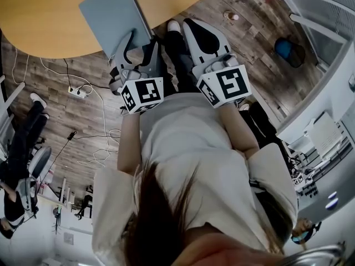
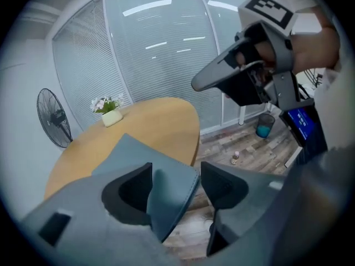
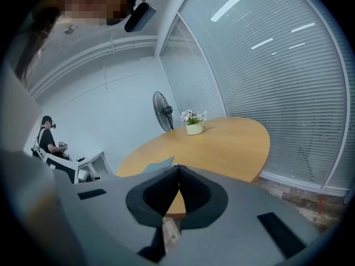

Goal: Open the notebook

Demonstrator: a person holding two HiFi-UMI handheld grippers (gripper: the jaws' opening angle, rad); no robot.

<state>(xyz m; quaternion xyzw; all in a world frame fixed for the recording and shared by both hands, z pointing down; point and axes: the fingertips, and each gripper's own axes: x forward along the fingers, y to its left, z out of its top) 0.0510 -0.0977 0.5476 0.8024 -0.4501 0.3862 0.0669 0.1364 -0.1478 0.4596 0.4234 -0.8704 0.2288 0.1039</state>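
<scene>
Two tongs: I see both near the notebook (image 2: pixel 166 204).
Left gripper (image 2: pixel 176 169): jaws spread, notebook corner between them, unpinched.
Right gripper (image 3: pixel 178 173): closed, empty, notebook to its left.

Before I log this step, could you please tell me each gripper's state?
Left gripper: open, notebook corner between jaws.
Right gripper: shut, empty.

Head view looking steeply down past the person's torso (image 1: pixel 194 148), round tan wooden surface (image 1: pixel 44 15) at upper left, left gripper view close at its edge, right gripper view farther back, all three sharing it and the flat grey-blue notebook (image 1: pixel 113 15).
</scene>
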